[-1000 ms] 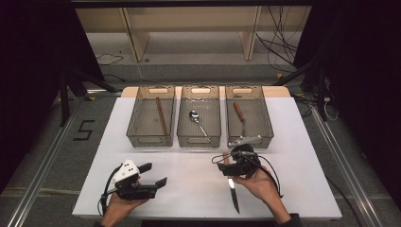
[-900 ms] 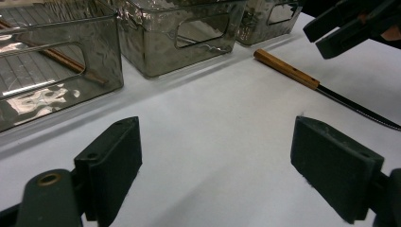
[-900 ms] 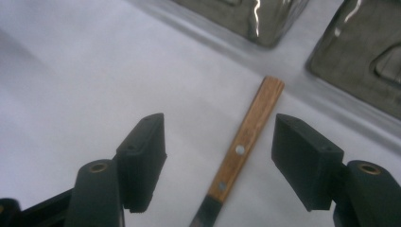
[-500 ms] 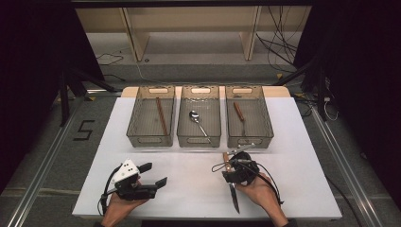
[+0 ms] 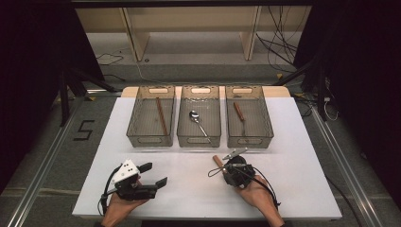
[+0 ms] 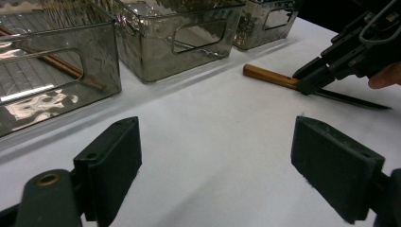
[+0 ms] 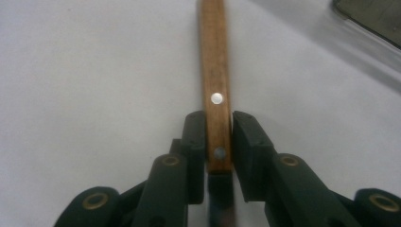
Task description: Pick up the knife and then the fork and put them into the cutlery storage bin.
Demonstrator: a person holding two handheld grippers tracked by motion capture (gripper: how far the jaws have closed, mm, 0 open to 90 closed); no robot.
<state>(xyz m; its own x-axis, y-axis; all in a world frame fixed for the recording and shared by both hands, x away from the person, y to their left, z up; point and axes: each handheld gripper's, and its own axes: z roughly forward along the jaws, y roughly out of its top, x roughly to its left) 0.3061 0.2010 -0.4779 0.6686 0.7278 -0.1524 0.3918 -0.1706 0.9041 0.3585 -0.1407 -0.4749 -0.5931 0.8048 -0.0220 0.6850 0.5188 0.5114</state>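
Item: wooden-handled knife (image 7: 215,90), lying on the white table (image 5: 302,156) just in front of the right-hand bin (image 5: 249,124), near the middle of the table's near half.

Holder: right gripper (image 7: 218,142), jaws clamped on the handle close to where the blade begins. From the left gripper view the same gripper (image 6: 326,71) has the knife (image 6: 269,76) low over or on the surface; contact with the table cannot be told for certain.

Orientation: long axis runs from the near edge toward the far edge, tilted slightly to the left. Handle end points away toward the bins; blade points back toward the person.

Other stock: left bin (image 5: 149,123) holds a brown stick-like piece (image 5: 161,116); middle bin (image 5: 199,122) holds a spoon (image 5: 196,119); right-hand bin holds another wooden-handled utensil (image 5: 240,113).

Left gripper (image 6: 217,156): jaws spread wide, holding nothing, resting near the near-left corner.

Progress, as judged: three pieces sorted, grasp on the knife made. Remaining: lift, carry to a bin, probably the right-hand one, and let go.
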